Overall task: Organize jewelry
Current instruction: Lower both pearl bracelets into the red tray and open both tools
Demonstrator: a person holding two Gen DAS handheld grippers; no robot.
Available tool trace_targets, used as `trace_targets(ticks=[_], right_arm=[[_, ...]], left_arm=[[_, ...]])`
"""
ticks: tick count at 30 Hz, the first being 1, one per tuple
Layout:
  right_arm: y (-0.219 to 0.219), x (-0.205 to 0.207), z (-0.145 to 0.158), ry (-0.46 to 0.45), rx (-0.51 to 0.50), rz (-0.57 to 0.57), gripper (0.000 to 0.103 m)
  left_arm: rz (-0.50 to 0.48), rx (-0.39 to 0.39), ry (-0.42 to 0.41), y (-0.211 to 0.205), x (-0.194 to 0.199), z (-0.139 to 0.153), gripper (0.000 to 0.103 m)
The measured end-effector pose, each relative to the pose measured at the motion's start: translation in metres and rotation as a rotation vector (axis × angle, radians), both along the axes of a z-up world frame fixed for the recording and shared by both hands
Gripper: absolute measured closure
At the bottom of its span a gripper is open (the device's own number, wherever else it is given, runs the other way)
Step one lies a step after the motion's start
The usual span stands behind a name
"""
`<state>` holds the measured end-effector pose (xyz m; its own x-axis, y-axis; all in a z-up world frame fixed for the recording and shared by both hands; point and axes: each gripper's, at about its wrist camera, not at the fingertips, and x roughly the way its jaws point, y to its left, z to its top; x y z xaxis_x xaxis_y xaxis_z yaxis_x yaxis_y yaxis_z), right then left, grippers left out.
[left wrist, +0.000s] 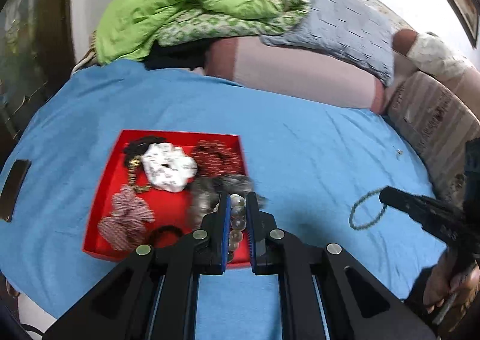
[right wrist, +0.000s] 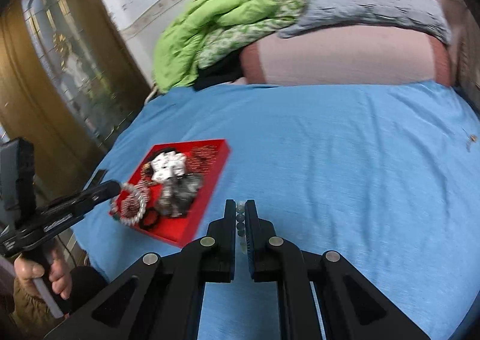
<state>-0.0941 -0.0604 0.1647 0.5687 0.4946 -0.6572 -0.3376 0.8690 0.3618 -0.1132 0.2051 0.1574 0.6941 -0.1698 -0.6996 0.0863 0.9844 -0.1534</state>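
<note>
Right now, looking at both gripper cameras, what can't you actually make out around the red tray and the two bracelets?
- Left wrist view: the near rim of the red tray is hidden behind the left gripper; the clear bead bracelet is partly covered by its fingers.
- Right wrist view: the tray's contents are motion-blurred; the green bead bracelet shows only as a sliver inside the right gripper.
- Left wrist view: a small speck on the blue sheet is too small to identify.
</note>
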Motion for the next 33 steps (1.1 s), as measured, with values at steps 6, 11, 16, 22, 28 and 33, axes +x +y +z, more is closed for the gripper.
trace_targets(ticks=[6,11,16,22,28,33], right_arm=[[0.058,0.009,-0.005,0.022,-0.011,0.095,0.096],[0.099,0.018,-0.014,0.06,0.008,0.153,0.096],[0.138,0.023,-0.031,0.092,-0.011,0.211,0.096],[0.172,0.016,-0.051,0.083,-0.114,0.243,0.095],[0.186,0.011,-0.065,0.036,-0.21,0.236,0.095],[0.196,0.005,-0.073,0.028,-0.243,0.253,0.095]], left_arm=[[0.051,-0.063,0.043,0.038,0.017,-0.022,0.093],[0.088,-0.073,0.076,0.06,0.032,-0.043,0.093],[0.1,-0.074,0.106,0.074,0.052,-0.058,0.093],[0.117,-0.028,0.086,0.079,0.062,-0.065,0.093],[0.148,0.009,0.078,0.085,0.065,-0.07,0.093],[0.16,0.016,0.069,0.089,0.061,-0.071,0.093]])
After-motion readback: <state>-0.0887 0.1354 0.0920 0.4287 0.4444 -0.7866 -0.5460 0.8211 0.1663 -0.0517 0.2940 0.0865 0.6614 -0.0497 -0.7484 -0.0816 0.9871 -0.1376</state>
